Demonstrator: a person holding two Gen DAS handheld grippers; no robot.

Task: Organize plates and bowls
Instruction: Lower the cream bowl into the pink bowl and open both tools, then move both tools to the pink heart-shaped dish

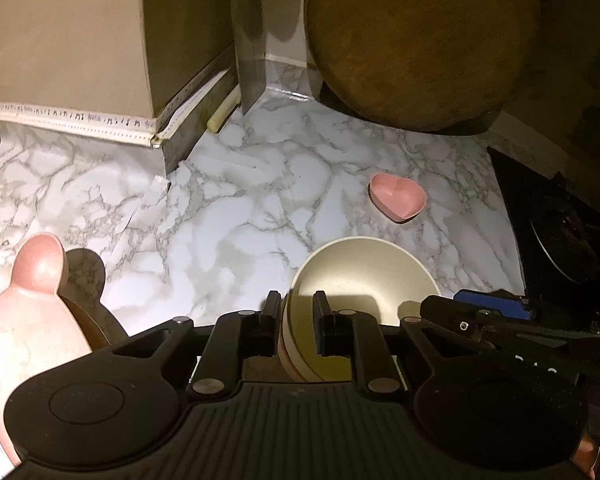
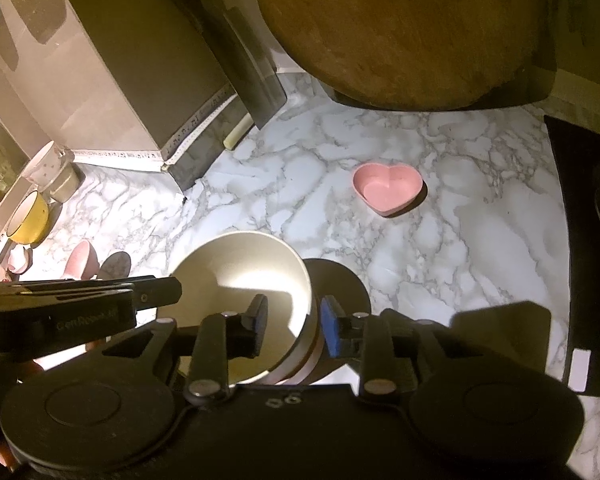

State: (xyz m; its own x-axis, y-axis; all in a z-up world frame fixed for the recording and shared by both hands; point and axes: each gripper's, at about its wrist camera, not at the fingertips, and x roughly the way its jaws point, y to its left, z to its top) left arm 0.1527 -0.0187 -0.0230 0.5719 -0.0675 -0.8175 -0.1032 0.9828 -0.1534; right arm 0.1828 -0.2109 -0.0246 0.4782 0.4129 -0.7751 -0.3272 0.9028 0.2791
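Note:
A cream bowl [image 1: 364, 276] tops a small stack of bowls with a brown and a pink one under it [image 2: 240, 276]. My left gripper [image 1: 296, 316] is shut on the near left rim of the stack. My right gripper [image 2: 292, 320] straddles the right rim, with its jaws close to the wall. A small pink heart-shaped bowl [image 1: 398, 197] stands alone on the marble counter [image 1: 220, 216] farther back; it also shows in the right wrist view [image 2: 387, 187]. A pink rabbit-eared plate [image 1: 28, 304] lies at the left.
A large round wooden board [image 1: 420, 40] leans at the back. A beige box [image 1: 68, 40] stands at the back left. A black stove [image 1: 560, 232] borders the right. A yellow cup [image 2: 28, 220], a white cup [image 2: 46, 164] and pink dishes [image 2: 82, 260] sit at far left.

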